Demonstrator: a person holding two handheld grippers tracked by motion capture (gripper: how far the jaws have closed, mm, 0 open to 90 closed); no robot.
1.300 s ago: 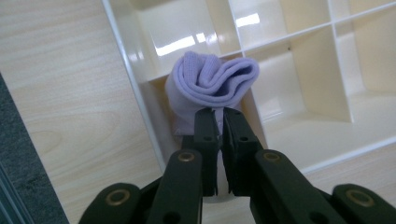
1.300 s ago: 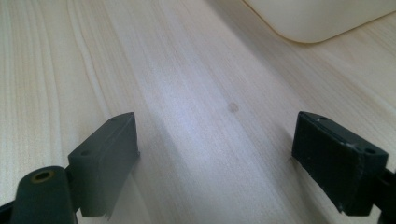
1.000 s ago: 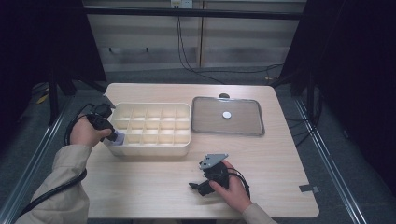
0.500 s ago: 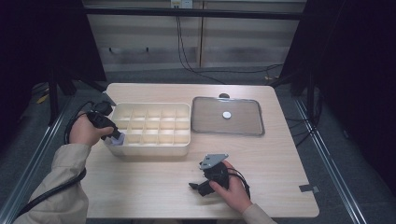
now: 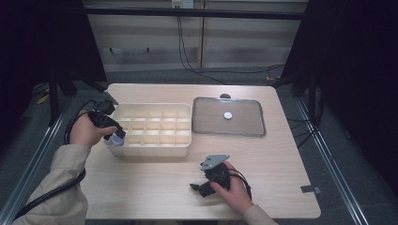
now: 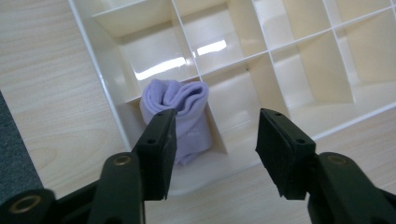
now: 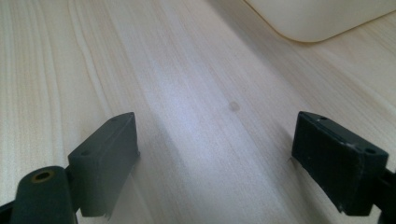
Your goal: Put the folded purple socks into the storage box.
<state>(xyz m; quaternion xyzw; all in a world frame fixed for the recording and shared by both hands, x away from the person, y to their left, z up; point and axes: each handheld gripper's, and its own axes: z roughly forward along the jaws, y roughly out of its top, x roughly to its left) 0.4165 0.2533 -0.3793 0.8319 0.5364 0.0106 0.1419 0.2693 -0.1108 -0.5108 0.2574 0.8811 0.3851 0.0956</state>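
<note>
A cream divided organizer box (image 5: 155, 145) sits on the wooden table, left of centre. A rolled lilac sock (image 6: 184, 112) lies in its near-left corner compartment, seen also as a pale patch (image 5: 116, 139) in the high view. My left gripper (image 6: 215, 140) hovers open just above that corner (image 5: 117, 135), its left jaw overlapping the sock without gripping it. My right gripper (image 5: 199, 187) rests low on the bare table near the front edge, jaws wide open (image 7: 215, 154) with nothing between them.
The box's clear lid (image 5: 229, 117) lies flat to the right of the box, with a white round spot (image 5: 228, 115) on it. A corner of the box (image 7: 322, 18) shows ahead of the right gripper. Dark floor and cables surround the table.
Almost nothing moved; the left hand shifted very slightly at the box's near-left corner. The right hand stayed still on the table.
</note>
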